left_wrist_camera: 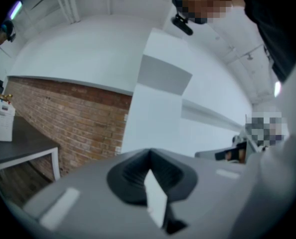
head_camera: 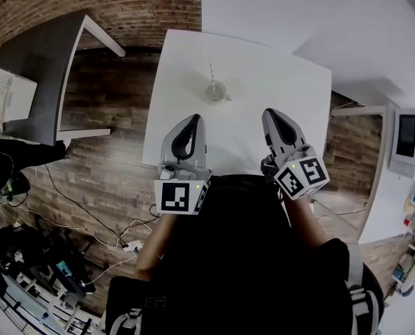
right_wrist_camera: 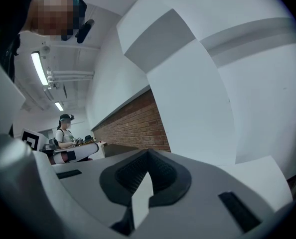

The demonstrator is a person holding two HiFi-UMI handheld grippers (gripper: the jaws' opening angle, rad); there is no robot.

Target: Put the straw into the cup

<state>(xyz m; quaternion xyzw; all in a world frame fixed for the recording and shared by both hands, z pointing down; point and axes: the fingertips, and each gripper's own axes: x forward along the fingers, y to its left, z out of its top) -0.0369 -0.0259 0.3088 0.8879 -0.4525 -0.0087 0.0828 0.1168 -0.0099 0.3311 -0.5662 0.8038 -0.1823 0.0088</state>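
On the white table [head_camera: 277,75] stands a small clear cup [head_camera: 215,91]. A thin straw [head_camera: 211,70] sticks out of it toward the table's far side. Both grippers hover at the near table edge, well short of the cup, and neither gripper view shows the cup or the straw. My left gripper [head_camera: 192,120] is shut with nothing between its jaws; the left gripper view [left_wrist_camera: 149,154] shows them meeting. To the right, the right gripper [head_camera: 272,114] is also shut and empty, its jaws closed together in the right gripper view [right_wrist_camera: 148,154].
A dark grey table [head_camera: 40,54] stands to the left over a wooden floor, with cables [head_camera: 75,208] trailing near it. At the right is a white stand with a screen [head_camera: 406,135]. Another person [right_wrist_camera: 64,131] sits far off by a brick wall.
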